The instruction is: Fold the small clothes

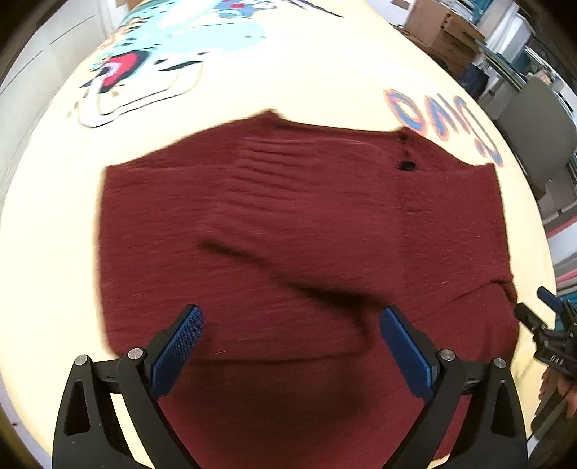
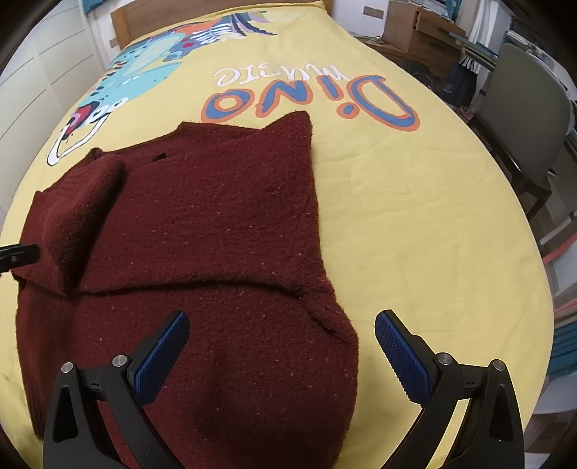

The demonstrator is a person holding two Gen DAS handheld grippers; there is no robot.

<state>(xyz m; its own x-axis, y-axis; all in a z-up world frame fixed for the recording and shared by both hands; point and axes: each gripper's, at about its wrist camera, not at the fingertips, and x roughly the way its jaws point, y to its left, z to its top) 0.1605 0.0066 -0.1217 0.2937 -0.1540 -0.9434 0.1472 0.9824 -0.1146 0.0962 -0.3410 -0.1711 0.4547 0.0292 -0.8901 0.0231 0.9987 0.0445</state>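
Both tools stood wide. My left gripper [image 1: 291, 324], black arms with blue ribbed pads, hung over the dark red knitted sweater [image 1: 288, 234] low in its own view, jaws spread, nothing between the pads; that view was smeared. My right gripper [image 2: 282, 330] was spread the same way at the bottom of its frame, the left pad over the knit, the right pad [image 2: 400, 355] over bare cover, gripping nothing.

Sweater lay flat on the yellow bedspread with the dinosaur print [image 2: 414, 216], filling the centre and lower left of the right view. One sleeve was folded across the body at left [image 2: 79, 216]; a fold edge ran across the middle. Blue-and-orange lettering [image 2: 310, 102] sat just above the garment. Grey-green chair [image 2: 530, 119] stood at the right edge, cardboard boxes [image 1: 443, 32] upper right.
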